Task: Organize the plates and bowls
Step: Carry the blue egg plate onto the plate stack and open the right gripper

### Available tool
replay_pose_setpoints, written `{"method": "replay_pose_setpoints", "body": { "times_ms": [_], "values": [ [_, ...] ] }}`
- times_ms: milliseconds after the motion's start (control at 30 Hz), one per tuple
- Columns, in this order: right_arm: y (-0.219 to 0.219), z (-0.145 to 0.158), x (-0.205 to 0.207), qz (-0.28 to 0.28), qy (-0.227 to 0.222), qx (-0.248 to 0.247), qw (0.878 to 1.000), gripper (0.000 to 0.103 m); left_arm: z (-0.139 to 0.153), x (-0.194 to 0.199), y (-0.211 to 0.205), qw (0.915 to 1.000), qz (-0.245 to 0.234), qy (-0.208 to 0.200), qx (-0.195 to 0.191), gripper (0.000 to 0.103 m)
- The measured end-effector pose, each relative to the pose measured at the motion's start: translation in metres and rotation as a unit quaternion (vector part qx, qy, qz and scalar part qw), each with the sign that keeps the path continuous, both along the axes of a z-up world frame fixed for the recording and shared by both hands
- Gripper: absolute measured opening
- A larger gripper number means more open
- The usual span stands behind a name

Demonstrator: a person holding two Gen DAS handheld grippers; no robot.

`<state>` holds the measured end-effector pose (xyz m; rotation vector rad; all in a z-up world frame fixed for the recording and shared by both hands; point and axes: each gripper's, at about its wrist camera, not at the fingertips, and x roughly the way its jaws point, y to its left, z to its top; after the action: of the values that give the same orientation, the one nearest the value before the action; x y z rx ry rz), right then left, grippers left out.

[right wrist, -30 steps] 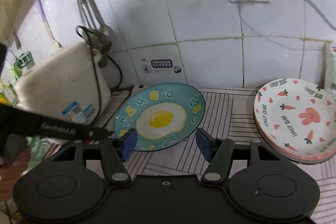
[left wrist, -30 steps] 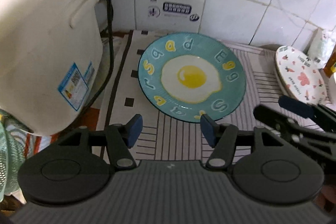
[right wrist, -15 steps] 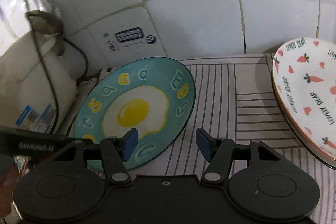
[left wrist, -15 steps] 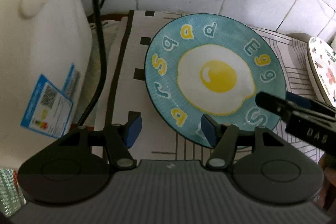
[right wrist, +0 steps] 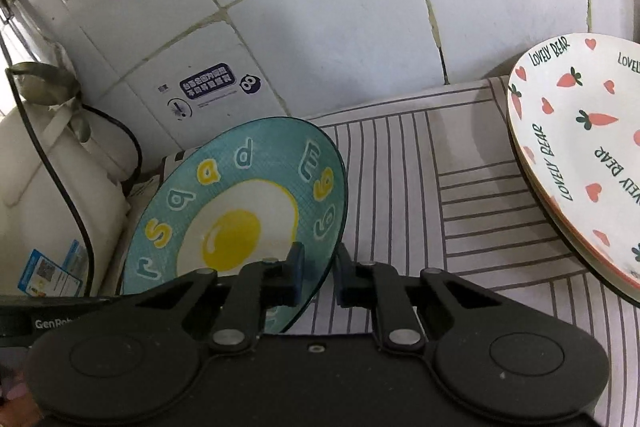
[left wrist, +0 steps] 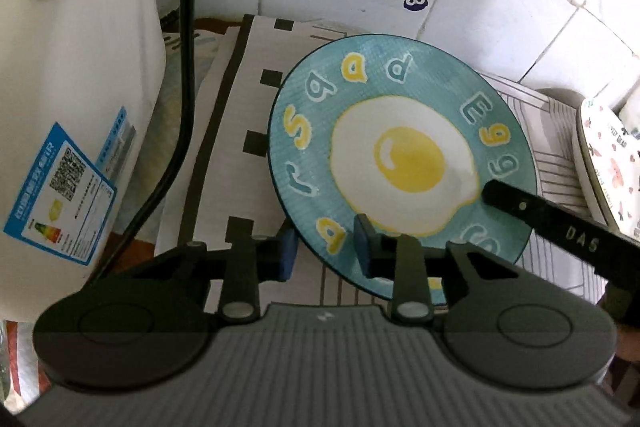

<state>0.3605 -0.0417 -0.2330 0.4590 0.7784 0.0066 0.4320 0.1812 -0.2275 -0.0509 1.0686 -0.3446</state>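
Note:
A teal plate (left wrist: pixel 400 163) with a fried-egg picture and letters lies on a striped cloth. My left gripper (left wrist: pixel 326 253) straddles its near-left rim, one pad below and one above, nearly closed on it. My right gripper (right wrist: pixel 320 275) straddles the plate's (right wrist: pixel 240 211) right rim the same way, and the plate looks tilted there. A white plate with carrots and hearts (right wrist: pixel 580 147) sits to the right on another plate; it also shows in the left wrist view (left wrist: pixel 608 163).
A cream rice cooker (left wrist: pixel 72 87) with a black cord (left wrist: pixel 182 107) stands close at the left. The tiled wall (right wrist: pixel 320 7) is right behind the plates. The striped cloth (right wrist: pixel 440 195) covers the counter between the two plates.
Both grippers moved forward onto the teal plate and narrowed around its rim. The plate's right side has lifted.

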Motion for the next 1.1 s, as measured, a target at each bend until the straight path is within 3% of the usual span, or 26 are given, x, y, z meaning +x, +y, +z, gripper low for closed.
{"method": "replay_pose_setpoints", "body": {
  "times_ms": [200,333,433,567,667,833,1100],
  "values": [
    [-0.001,-0.002,0.004,0.022,0.001,0.002,1.0,0.023,-0.004,-0.001,-0.003,0.9999,0.015,0.006,0.003,0.029],
    [-0.002,0.001,0.007,0.045,0.016,0.004,0.999,0.023,-0.001,0.009,-0.001,0.9989,-0.001,0.046,0.008,0.029],
    [0.0,0.006,0.001,0.075,0.011,-0.008,0.997,0.023,0.006,0.003,-0.002,0.9988,-0.029,0.033,0.023,0.029],
    [-0.002,0.008,-0.005,0.074,0.013,0.009,0.997,0.023,0.015,0.0,-0.007,0.9978,-0.034,0.037,0.044,0.029],
    [-0.002,0.007,-0.013,0.074,0.01,0.014,0.997,0.023,0.023,-0.007,-0.008,0.9975,-0.044,0.026,0.049,0.029],
    [-0.007,0.01,-0.031,0.079,0.001,0.014,0.997,0.023,0.033,-0.017,-0.016,0.9963,-0.047,0.05,0.052,0.029],
    [-0.022,0.011,-0.059,0.079,0.011,0.031,0.996,0.024,0.048,-0.047,-0.031,0.9957,-0.049,0.049,0.062,0.029]
  ]
}}
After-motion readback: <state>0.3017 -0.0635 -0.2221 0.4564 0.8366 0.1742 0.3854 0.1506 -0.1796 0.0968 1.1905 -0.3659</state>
